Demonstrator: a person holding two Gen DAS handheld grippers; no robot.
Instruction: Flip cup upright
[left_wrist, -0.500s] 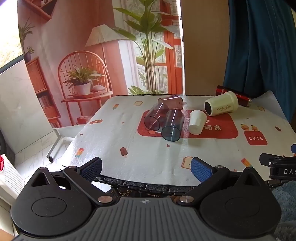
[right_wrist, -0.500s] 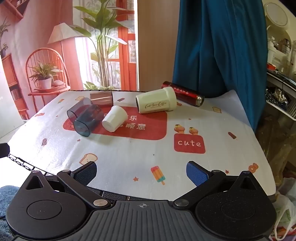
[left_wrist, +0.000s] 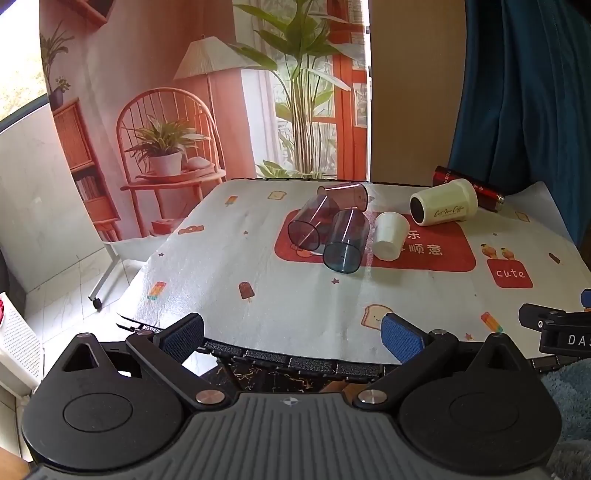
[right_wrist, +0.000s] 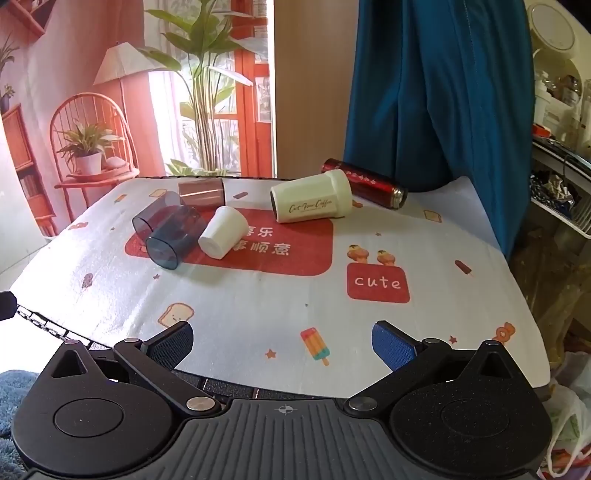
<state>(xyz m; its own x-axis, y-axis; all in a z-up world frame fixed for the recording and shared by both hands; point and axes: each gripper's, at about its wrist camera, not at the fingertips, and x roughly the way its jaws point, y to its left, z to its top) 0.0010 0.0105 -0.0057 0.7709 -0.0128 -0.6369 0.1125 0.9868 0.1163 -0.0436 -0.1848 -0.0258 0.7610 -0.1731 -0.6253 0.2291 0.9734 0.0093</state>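
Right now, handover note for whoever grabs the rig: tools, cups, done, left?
Left tool: open, empty, held back at the near table edge.
Right tool: open, empty, also at the near edge.
All cups lie on their sides on the tablecloth: purple clear cup, blue clear cup and small white cup clustered together, pink cup just behind them, cream coffee tumbler to the right, red bottle behind that.
Done: nothing, no cup upright.
Left: grasp and stand the cups up. The small white cup looks the easiest start.
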